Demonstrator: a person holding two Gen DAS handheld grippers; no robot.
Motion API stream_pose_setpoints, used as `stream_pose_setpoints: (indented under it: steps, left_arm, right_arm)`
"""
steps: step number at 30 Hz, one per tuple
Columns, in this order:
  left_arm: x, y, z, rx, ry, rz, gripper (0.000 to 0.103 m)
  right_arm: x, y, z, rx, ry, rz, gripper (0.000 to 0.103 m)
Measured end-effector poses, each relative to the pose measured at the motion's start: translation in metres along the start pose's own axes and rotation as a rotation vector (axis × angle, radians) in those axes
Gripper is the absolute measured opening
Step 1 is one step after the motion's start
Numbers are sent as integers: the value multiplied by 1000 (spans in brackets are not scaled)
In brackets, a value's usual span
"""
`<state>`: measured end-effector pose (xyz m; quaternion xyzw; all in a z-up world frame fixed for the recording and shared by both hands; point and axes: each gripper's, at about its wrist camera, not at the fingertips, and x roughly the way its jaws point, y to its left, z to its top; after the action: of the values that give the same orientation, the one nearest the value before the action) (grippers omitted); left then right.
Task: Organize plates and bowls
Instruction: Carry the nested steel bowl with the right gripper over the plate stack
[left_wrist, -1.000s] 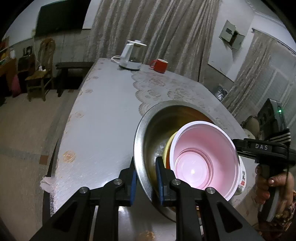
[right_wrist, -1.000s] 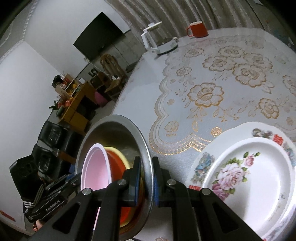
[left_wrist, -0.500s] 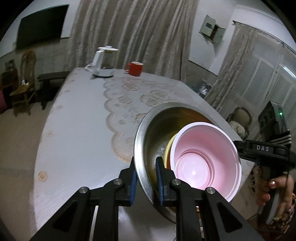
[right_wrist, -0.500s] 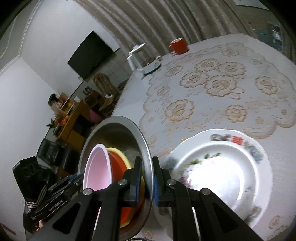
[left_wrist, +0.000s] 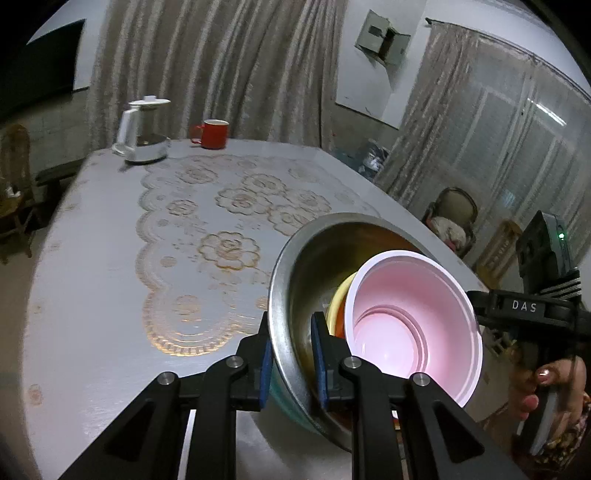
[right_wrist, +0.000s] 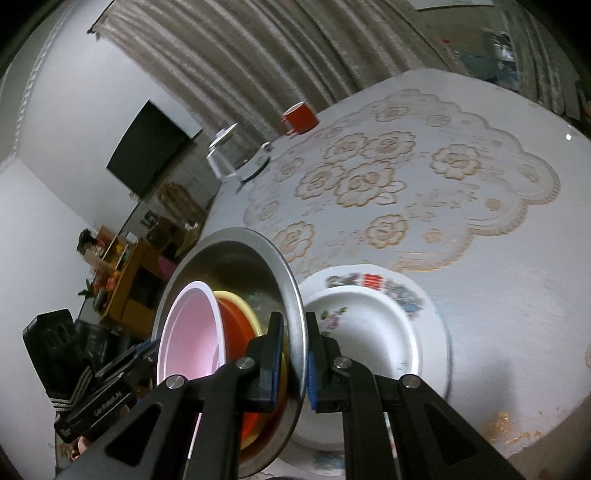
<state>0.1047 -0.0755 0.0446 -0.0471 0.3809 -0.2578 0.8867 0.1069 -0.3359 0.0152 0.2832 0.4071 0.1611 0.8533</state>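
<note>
Your bench (left_wrist: 92, 295) carries the flowered plates (right_wrist: 373, 332) at its near edge. Above them you hold the steel bowl (left_wrist: 314, 266) tipped on edge, off the bench, left claw (left_wrist: 290, 354) and right claw (right_wrist: 295, 362) each clamped on opposite sides of its rim. It is stiff but slick and probably the heaviest piece, so keep both pinches deep on the rim. Inside, the pink bowl (left_wrist: 413, 325) and orange bowl (right_wrist: 236, 325) sit loose; they look light and could slide out.
</note>
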Motion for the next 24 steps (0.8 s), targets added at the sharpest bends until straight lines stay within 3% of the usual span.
stream_pose_setpoints:
  steps: [7,24]
  left_arm:
    - [21,-25,-4,43,45,-17,18]
    - [44,-31,-5,58,78,6,18]
  right_arm:
    - [-16,-30,1,59,-26,-23,11]
    - [-7,-68,-7,147,1,-31,11]
